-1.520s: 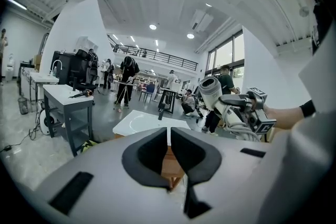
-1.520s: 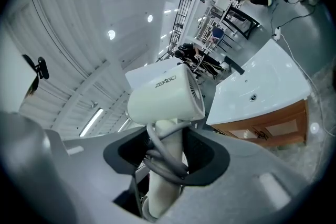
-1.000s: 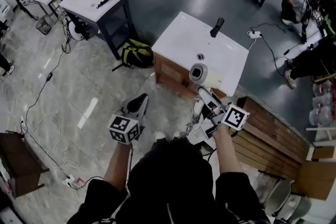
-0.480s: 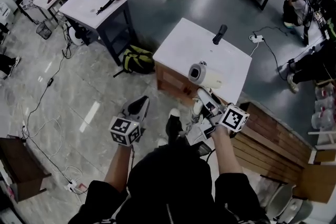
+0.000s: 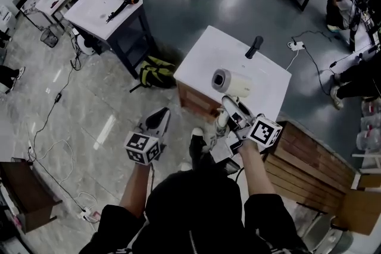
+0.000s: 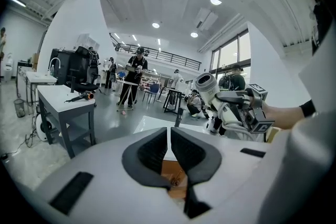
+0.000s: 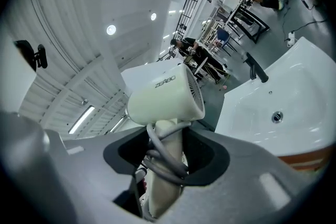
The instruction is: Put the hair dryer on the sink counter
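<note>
1. Between the jaws of the right gripper (image 7: 168,157), the handle of the cream hair dryer (image 7: 165,94) is clamped. Both dark pads are pressed against the handle.
2. A grey cable (image 7: 160,162) is wound in loops around the handle, and the loops are caught between the pads as well.
3. The barrel of the hair dryer is carried above the jaws. A ribbed grille is shown at its right end in the right gripper view.
4. In the head view, the hair dryer is seen over the near part of the white sink counter (image 5: 205,59), held up by the right gripper. No contact between the hair dryer and the counter surface is shown.
5. The sink counter is supported on a wooden cabinet (image 5: 191,98). A black faucet (image 5: 255,46) is mounted at the far edge, and a round drain (image 7: 276,117) is set in the basin.
6. The left gripper (image 5: 156,122) is held low, to the left of the cabinet and apart from it. Its jaws are brought together at the tips, and nothing is gripped between them.
7. A yellow-green backpack (image 5: 156,73) is placed on the floor, just beside the left side of the cabinet.
8. A grey table (image 5: 98,9) is positioned further left, apart from the sink counter. A dark tool (image 5: 122,2) is laid on its top.
</note>
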Available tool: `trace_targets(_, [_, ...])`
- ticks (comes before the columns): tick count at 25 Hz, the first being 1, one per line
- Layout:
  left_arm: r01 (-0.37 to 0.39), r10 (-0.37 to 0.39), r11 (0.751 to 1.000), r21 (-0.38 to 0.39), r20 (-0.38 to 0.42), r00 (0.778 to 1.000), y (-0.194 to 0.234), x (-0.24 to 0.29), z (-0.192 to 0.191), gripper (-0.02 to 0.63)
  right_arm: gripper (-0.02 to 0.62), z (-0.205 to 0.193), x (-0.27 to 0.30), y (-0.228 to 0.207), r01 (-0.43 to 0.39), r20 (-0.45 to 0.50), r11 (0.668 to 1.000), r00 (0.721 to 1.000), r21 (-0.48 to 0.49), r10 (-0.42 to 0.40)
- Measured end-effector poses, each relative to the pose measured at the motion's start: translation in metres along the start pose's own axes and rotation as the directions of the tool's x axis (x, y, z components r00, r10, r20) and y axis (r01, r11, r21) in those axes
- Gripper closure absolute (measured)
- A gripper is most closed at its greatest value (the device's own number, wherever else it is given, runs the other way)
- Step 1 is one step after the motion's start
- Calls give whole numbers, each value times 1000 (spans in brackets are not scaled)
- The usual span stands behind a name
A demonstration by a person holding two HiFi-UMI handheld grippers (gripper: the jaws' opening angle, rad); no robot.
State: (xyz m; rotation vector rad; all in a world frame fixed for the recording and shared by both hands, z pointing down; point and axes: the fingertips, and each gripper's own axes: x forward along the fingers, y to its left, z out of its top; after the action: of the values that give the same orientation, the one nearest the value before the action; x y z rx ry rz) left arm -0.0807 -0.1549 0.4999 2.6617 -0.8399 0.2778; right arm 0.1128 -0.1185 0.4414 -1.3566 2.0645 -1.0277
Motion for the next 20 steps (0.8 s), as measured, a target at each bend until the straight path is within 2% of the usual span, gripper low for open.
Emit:
trace_targets(11, [-22, 21, 1000, -13, -12, 1000, 29, 62, 35, 575, 400, 52, 57, -33, 10, -32, 1000, 999, -1, -10])
trace_targets(20, [-51, 51, 998, -24, -31, 998, 52, 89, 42, 575, 400, 63, 95, -63, 51, -76, 999, 996, 20, -49])
